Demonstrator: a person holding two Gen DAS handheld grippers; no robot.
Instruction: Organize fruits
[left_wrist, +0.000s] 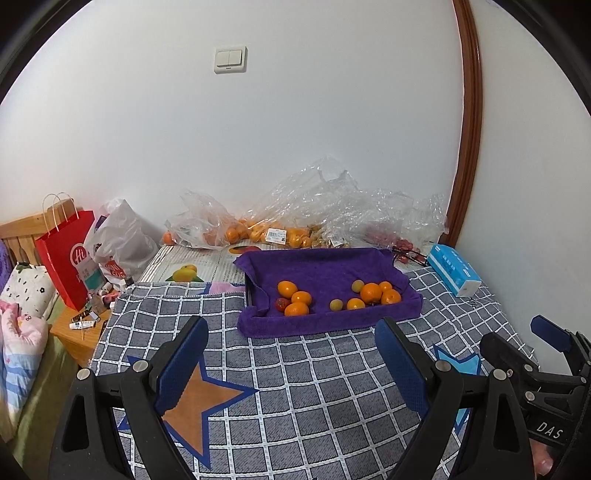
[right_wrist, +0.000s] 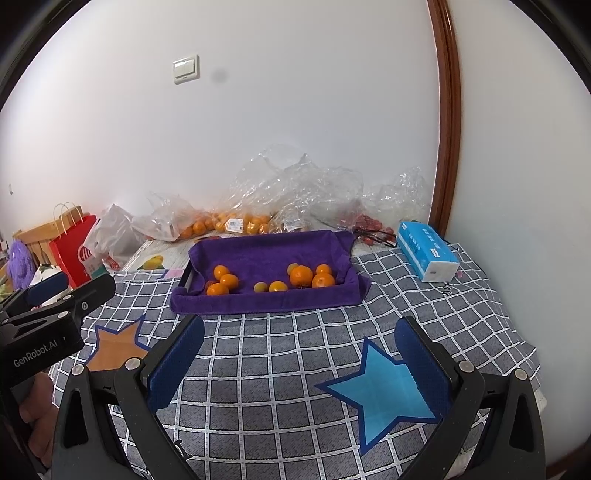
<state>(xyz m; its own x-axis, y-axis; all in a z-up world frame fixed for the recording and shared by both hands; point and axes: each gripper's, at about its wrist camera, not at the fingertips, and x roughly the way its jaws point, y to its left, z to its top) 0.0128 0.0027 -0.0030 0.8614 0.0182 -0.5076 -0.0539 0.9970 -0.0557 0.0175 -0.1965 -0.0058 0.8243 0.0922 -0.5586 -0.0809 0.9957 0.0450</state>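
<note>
While both grippers hang back over the checked cloth (left_wrist: 295, 387), nothing is being held rn. Left gripper (left_wrist: 291, 365) has its jaws spread wide w/ only cloth showing between them, and the right gripper (right_wrist: 299, 365) is the same, jaws wide apart and empty. Right one hovers over the blue star (right_wrist: 384, 391), left one by the orange star (left_wrist: 195, 402), so those patches prob work as parking marks.

Fruit-wise: the tray (right_wrist: 273, 251), lined w/ a purple towel, sits mid-bench just past the cloth's far edge. Towel's likely there so round stuff doesn't roll or bruise. Inside there's two loose bunches, a left cluster (left_wrist: 293, 297) of oranges w/ a small red one tucked beside it, and a right cluster (left_wrist: 373, 293) of oranges plus a couple of pale yellow-green ones. More oranges (right_wrist: 221, 223) are in clear plastic bags (left_wrist: 325, 199) against the wall behind the tray, w/ some red fruit (right_wrist: 369, 223) off to the right near the tissue pack (right_wrist: 426, 254).

Imo this fits either way: sorting half done w/ bagged fruit left to move, or the tray being as full as it's meant to get. Can't call it from here. Bags look crinkly & slippery, so fishing fruit out would be fiddly.
</note>
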